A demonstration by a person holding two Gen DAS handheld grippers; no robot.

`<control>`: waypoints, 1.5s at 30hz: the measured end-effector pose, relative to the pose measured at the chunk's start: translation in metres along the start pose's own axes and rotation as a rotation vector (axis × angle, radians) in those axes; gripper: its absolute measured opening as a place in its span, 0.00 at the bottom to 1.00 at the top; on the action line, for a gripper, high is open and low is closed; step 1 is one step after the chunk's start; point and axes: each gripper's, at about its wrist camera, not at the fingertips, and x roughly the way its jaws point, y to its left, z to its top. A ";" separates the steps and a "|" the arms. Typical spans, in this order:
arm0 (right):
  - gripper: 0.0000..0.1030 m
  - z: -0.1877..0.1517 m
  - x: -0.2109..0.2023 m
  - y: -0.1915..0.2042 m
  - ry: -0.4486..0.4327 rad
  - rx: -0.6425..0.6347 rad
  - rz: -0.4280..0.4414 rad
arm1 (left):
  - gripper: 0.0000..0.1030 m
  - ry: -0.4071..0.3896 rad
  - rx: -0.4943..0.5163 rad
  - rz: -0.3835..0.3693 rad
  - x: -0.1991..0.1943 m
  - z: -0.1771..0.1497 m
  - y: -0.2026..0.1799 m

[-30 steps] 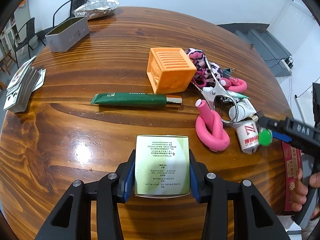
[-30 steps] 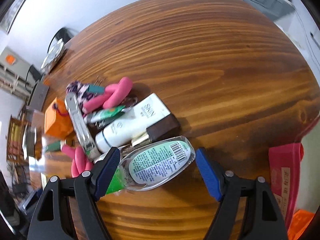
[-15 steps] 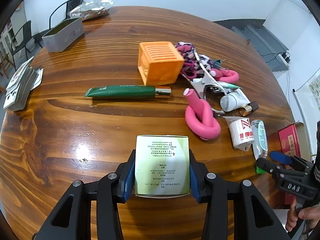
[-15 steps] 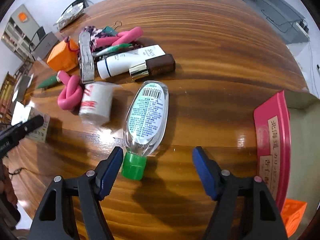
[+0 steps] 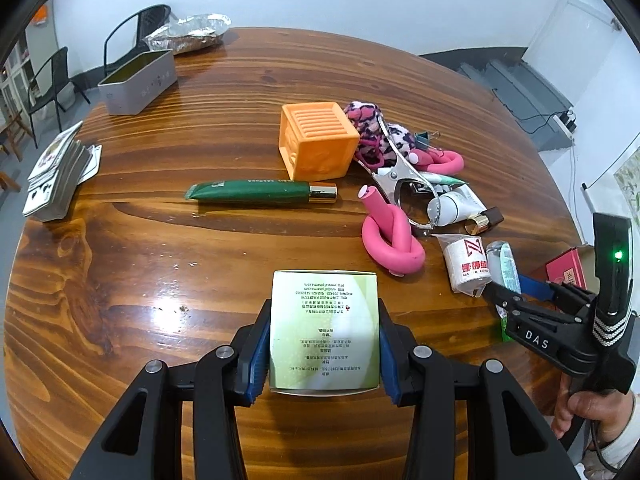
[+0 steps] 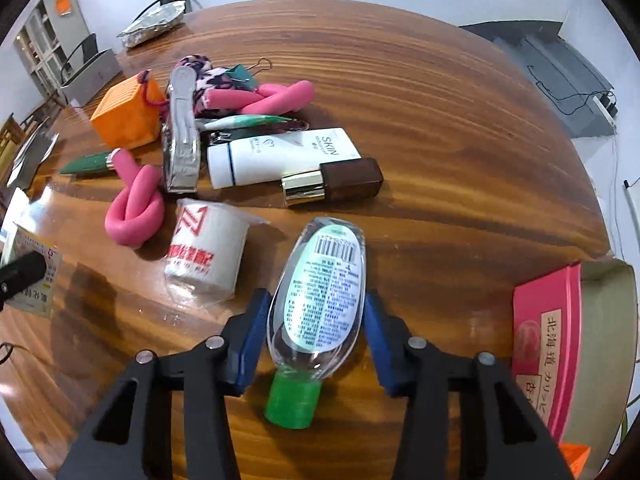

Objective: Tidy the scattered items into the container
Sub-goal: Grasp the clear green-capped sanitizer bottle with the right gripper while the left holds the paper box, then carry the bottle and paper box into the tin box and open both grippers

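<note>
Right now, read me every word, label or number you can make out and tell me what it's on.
"SKIN" on the white tube.
"DAS" on the right gripper.
Red "N" logo on the white roll; its characters are unclear.
Bottle label and barcode: too small.
Green box print: too small.

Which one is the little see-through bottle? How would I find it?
Look at the pile of things on the round wooden table. In front of it, next to the wrapped white roll, lies the clear bottle between the closing right gripper. Only it has a bright green cap and barcode label.
</note>
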 end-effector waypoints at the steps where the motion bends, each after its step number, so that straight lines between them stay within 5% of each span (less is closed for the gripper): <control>1: 0.48 -0.005 -0.003 -0.003 0.003 0.005 0.010 | 0.45 -0.004 0.000 0.000 -0.001 0.000 -0.001; 16: 0.47 -0.048 -0.093 -0.044 -0.131 0.104 0.173 | 0.45 -0.054 0.022 -0.011 -0.031 -0.012 -0.038; 45: 0.48 -0.129 -0.161 -0.250 -0.231 0.374 0.025 | 0.45 -0.055 0.272 -0.172 -0.023 -0.014 -0.265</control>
